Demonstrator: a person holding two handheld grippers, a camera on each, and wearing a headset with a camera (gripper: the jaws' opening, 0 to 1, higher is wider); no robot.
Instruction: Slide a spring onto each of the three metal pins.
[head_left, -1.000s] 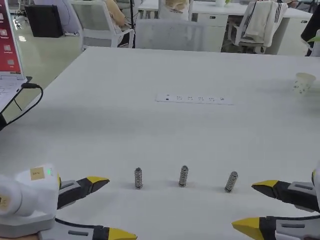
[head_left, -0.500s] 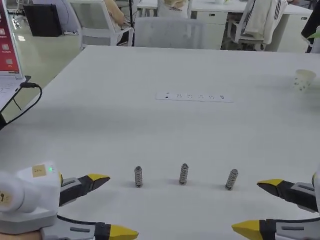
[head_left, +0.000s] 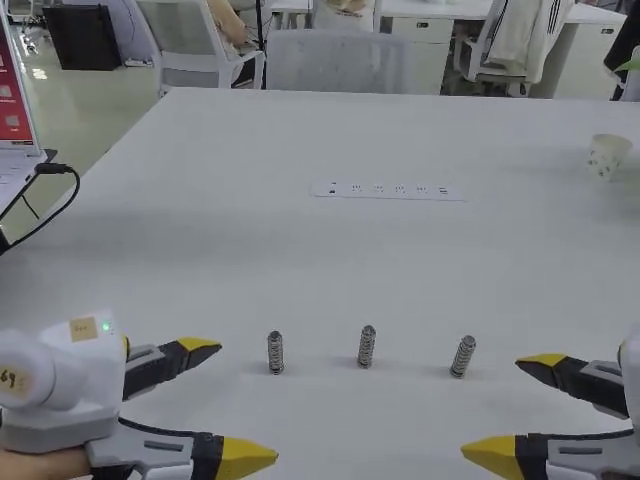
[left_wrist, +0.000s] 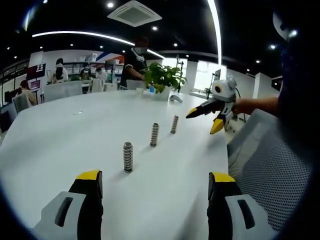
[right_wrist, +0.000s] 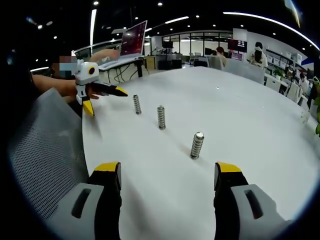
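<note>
Three short metal pins stand in a row near the table's front edge, each with a coiled spring around it: the left spring (head_left: 276, 352), the middle spring (head_left: 367, 346) and the right spring (head_left: 462, 356). My left gripper (head_left: 230, 400) is open just left of the row with nothing between its yellow tips. In the left gripper view the same springs (left_wrist: 128, 156) run away from my open left gripper (left_wrist: 155, 180). My right gripper (head_left: 505, 408) is open right of the row and holds nothing. The right gripper view has the nearest spring (right_wrist: 197, 145) ahead of my right gripper (right_wrist: 167, 170).
A white power strip (head_left: 388, 190) is set into the table's middle. A paper cup (head_left: 607, 157) stands at the far right. At the left edge a laptop (head_left: 15, 110) trails a black cable (head_left: 50, 190). Chairs (head_left: 340, 62) line the far edge.
The head view has tipped slightly. Both grippers stay open and have barely shifted; the three springs have not moved.
</note>
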